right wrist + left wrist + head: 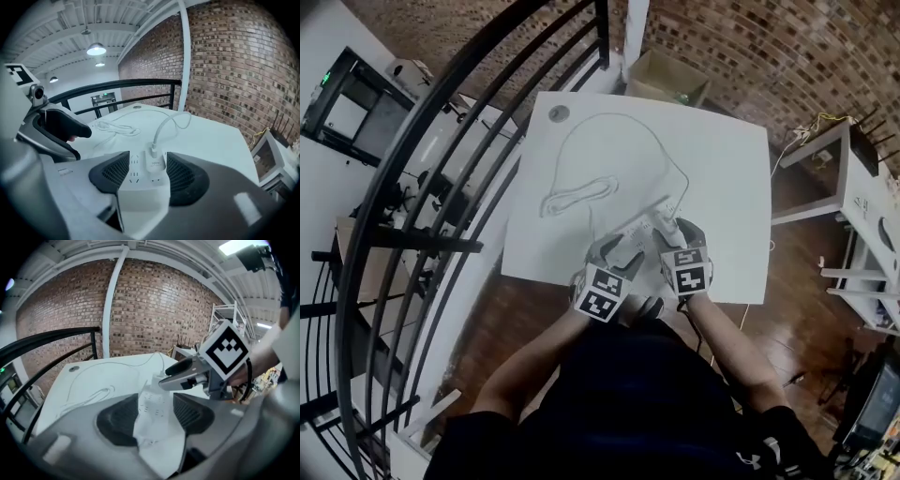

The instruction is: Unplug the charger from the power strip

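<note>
A white power strip (643,226) lies on the white table (722,187) near its front edge. A white charger (154,162) is plugged into the strip (140,183), and its white cable (169,121) arcs up and away across the table. My right gripper (143,171) is open, its jaws standing either side of the strip and charger without touching them. My left gripper (157,408) is open too, with the strip's other end (157,425) between its jaws. In the head view the left gripper (617,247) and right gripper (669,235) sit side by side over the strip.
The cable (581,194) lies in loose coils and a wide loop on the table's far left half. A round grommet (559,113) marks the far left corner. A black railing (441,169) runs along the left; a cardboard box (667,77) stands beyond the table by the brick wall.
</note>
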Demonstrator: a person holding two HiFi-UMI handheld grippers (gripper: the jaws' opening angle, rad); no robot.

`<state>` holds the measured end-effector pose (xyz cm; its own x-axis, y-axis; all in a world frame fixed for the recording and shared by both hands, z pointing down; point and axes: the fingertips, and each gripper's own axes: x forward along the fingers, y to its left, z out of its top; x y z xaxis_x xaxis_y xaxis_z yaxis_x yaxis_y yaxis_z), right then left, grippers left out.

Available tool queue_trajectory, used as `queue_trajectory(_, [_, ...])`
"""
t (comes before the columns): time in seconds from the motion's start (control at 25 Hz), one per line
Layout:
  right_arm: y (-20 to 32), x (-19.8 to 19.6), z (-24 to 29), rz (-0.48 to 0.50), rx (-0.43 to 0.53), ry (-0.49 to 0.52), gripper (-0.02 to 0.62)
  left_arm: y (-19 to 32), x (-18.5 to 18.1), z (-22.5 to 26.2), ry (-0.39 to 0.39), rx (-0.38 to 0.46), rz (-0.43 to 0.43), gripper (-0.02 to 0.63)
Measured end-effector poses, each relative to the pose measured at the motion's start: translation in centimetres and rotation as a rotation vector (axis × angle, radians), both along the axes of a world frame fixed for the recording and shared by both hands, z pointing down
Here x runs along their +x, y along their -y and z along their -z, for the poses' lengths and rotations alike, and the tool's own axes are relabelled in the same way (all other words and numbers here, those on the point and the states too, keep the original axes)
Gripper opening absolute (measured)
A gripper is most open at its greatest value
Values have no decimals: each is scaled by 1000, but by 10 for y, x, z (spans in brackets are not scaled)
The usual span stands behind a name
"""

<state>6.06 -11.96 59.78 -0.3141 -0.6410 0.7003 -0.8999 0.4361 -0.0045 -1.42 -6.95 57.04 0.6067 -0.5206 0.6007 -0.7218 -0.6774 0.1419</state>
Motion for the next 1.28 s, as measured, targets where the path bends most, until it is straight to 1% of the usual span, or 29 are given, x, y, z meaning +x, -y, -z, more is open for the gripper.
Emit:
queue_trajectory(0.12, [7,-4,-11,12,-11,-52,256,8,11,-13,27,8,-46,236])
queue_trajectory(0.32, [13,-6,-26,33,-41,-90,249,16,28,-34,76,0,-130,236])
queue_trajectory(0.48, [20,-2,-34,34,-68,-100,232,25,36,-45,111,0,-170,236])
queue_trajectory(0.52, [21,-2,-35,37,-70,-99,221,27,37,-48,114,-5,-173,235])
queue_trajectory(0.6, [22,-2,-36,48,-71,-100,171,29,39,-52,106,-26,-172,235])
queue_trajectory(0.64, [22,-2,-37,55,-72,-100,157,29,40,-53,101,-39,-170,235])
queue_trajectory(0.8, [21,-3,-38,71,-72,-102,147,29,41,-60,95,-71,-171,220])
queue_trajectory(0.92, [20,-4,-37,88,-71,-96,144,26,40,-71,124,-107,-173,184])
queue_trajectory(0.96, [20,-4,-36,93,-72,-93,144,26,39,-75,144,-108,-173,181])
queue_trajectory(1.04, [20,-6,-36,98,-72,-91,143,27,36,-79,177,-81,-173,135])
queue_trajectory(1.28, [19,-7,-37,88,-55,-97,143,27,35,-80,179,-37,-172,138])
